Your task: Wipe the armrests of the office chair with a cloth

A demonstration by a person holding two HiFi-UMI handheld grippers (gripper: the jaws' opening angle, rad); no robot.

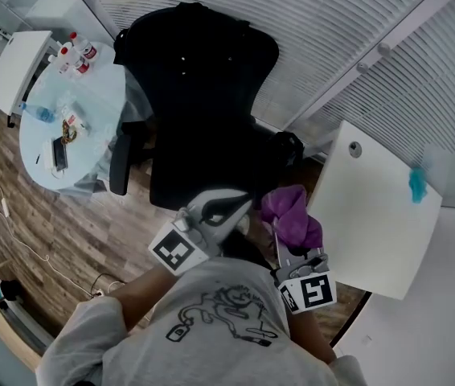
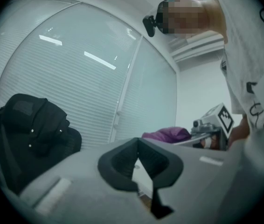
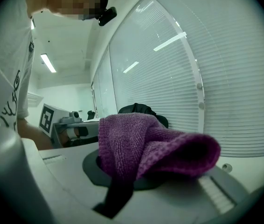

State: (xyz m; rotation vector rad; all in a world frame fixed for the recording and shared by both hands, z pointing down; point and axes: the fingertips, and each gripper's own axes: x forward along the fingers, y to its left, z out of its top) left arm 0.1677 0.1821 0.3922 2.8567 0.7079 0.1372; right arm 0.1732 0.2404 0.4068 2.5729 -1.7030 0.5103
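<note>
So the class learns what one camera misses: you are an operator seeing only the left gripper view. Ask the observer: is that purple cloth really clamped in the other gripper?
Observer: Yes. The right gripper view shows the purple cloth pinched in the right gripper, draping over its jaws.
Operator: Is it on an armrest yet?
Observer: No. In the head view it hangs short of the chair, touching neither armrest.
Operator: What stands beside the chair?
Observer: A round table with bottles, on the side of the left gripper.
</note>
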